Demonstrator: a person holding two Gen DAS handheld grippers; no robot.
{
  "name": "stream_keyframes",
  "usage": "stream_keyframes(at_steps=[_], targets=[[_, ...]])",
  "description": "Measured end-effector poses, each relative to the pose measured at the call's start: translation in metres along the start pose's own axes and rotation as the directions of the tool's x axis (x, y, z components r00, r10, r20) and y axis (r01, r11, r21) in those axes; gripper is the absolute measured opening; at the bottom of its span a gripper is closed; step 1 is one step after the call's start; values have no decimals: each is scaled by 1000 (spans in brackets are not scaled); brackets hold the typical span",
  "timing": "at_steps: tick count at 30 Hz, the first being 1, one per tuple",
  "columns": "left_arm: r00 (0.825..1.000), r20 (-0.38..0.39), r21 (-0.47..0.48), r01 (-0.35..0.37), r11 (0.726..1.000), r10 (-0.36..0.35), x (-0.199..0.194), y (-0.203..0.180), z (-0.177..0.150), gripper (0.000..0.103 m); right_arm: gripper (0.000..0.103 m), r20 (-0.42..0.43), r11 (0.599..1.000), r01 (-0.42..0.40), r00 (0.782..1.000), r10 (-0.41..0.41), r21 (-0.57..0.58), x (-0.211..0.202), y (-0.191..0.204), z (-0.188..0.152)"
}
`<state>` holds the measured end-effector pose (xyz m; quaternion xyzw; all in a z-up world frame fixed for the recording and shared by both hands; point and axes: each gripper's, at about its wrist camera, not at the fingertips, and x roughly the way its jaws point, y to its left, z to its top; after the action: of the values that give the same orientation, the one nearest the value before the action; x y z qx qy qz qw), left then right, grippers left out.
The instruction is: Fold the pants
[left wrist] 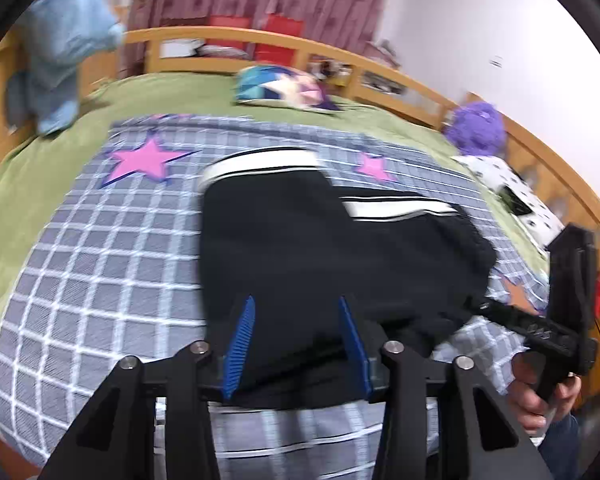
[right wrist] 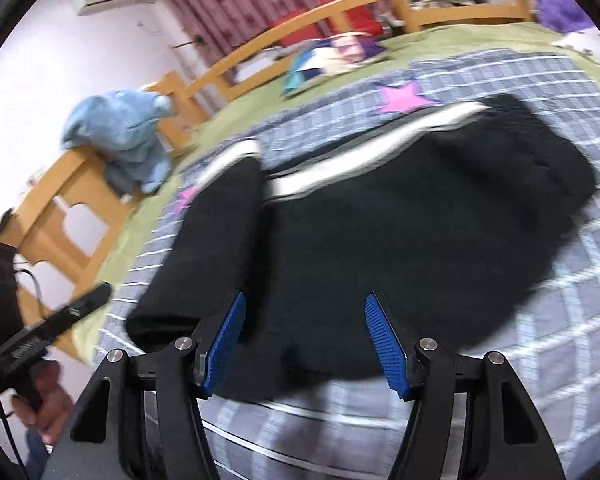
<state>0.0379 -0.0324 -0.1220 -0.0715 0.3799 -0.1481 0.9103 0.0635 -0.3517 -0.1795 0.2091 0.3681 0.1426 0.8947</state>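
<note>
Both views motion-blurred. Pants (left wrist: pixel 300 240) near hem hidden behind left gripper (left wrist: pixel 298 308) frame; whether pads touch cloth, cannot tell. In right view, pants (right wrist: pixel 380 220) near edge smeared behind right gripper (right wrist: pixel 304 304); contact with pads unclear. Quilt (left wrist: pixel 120 240) cut off at bottom edge. Purple toy (left wrist: pixel 476 124) blurred, shape unreadable. Items behind headboard (left wrist: pixel 260 36) too small to tell. Hand (left wrist: pixel 536 404) partly hidden by handle. Blue cloth (right wrist: pixel 120 128) smeared.
</note>
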Motion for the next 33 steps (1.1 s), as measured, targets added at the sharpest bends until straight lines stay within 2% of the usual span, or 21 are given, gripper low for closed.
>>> stream_keyframes(at_steps=[2,4,8,10,11,13,14,16,19,22,24,27,29,32,33], targets=[[1000,8,-36,-10,999,11,-1,21,-3,44,63,-14,999,-47,999,48,25,18,12,4],[1000,15,-66,-1,998,2,-1,38,-6,51,63,-39,992,-81,996,85,93,40,15,6],[998,45,-139,52,989,-46,2,66,-21,55,63,-110,976,-113,985,135,185,79,18,2],[999,27,-176,37,984,-33,7,75,-24,55,56,-112,977,-119,984,140,177,87,27,2],[999,28,-203,45,978,-40,10,79,-26,55,45,-122,980,-127,982,147,156,91,36,5],[998,35,-211,50,976,-44,16,82,-27,55,34,-135,989,-103,984,117,106,94,50,12],[999,28,-208,29,978,-24,19,82,-28,55,20,-127,994,-94,987,100,52,91,59,17],[999,21,-219,41,975,-37,22,83,-28,55,15,-99,994,-107,990,103,-35,80,69,28],[997,35,-217,74,973,-68,22,78,-27,55,14,-36,988,-24,999,19,-150,53,76,50],[998,50,-170,42,985,-34,25,67,-27,55,14,36,991,-11,999,16,-131,18,48,71],[999,35,-149,47,988,-42,31,60,-29,55,14,71,993,28,997,-20,-114,-1,25,81],[999,15,-97,32,995,-31,38,42,-30,55,14,123,988,134,984,-125,-71,-38,-31,95],[999,0,-76,45,996,-45,41,30,-29,55,14,137,974,221,968,-212,-52,-53,-63,96],[996,-25,-63,89,994,-91,47,5,-22,55,14,113,940,340,935,-336,-26,-56,-106,89],[994,-32,-56,107,993,-109,48,-2,-20,55,14,91,936,351,933,-348,-15,-53,-119,85]])
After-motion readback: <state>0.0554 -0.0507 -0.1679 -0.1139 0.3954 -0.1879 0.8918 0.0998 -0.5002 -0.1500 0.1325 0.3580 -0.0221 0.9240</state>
